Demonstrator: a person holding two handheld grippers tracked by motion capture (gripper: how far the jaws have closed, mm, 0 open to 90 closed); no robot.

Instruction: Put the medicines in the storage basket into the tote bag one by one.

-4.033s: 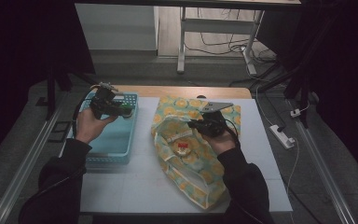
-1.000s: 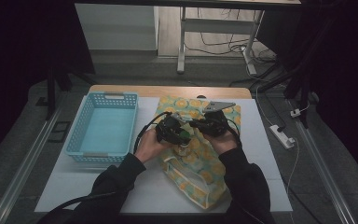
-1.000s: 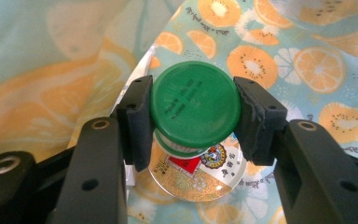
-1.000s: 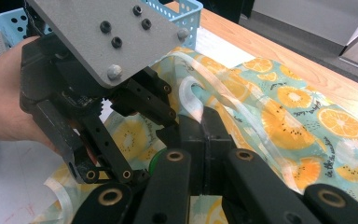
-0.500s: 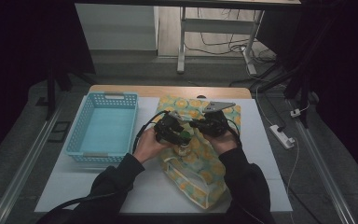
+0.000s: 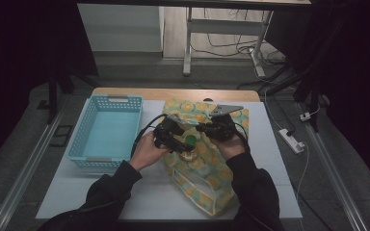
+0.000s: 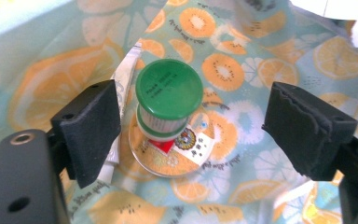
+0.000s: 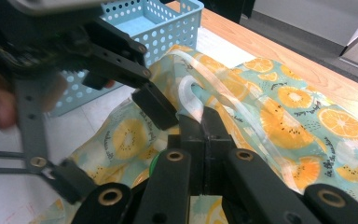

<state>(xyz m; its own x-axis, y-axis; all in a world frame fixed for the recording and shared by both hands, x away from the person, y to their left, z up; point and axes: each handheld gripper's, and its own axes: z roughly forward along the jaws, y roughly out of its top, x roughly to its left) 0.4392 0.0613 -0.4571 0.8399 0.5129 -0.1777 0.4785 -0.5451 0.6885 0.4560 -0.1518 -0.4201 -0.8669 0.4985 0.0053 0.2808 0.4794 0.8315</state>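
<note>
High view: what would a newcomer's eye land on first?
The fruit-print bag, bright orange and teal, lies mid-table beside the blue basket at its left. In the bag's mouth stands a green-capped bottle, between the left gripper's jaws, which have just been opening and do not touch it. The right gripper is shut on the bag's edge.

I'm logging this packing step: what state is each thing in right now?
Green-capped bottle: capped, inside the bag, between the left jaws but untouched.
Fruit-print bag: lying flat, mouth held open.
Left hand-held gripper: open, jaws have just been opening.
Right hand-held gripper: shut on the bag's rim.
Blue basket: upright, nothing inside.
</note>
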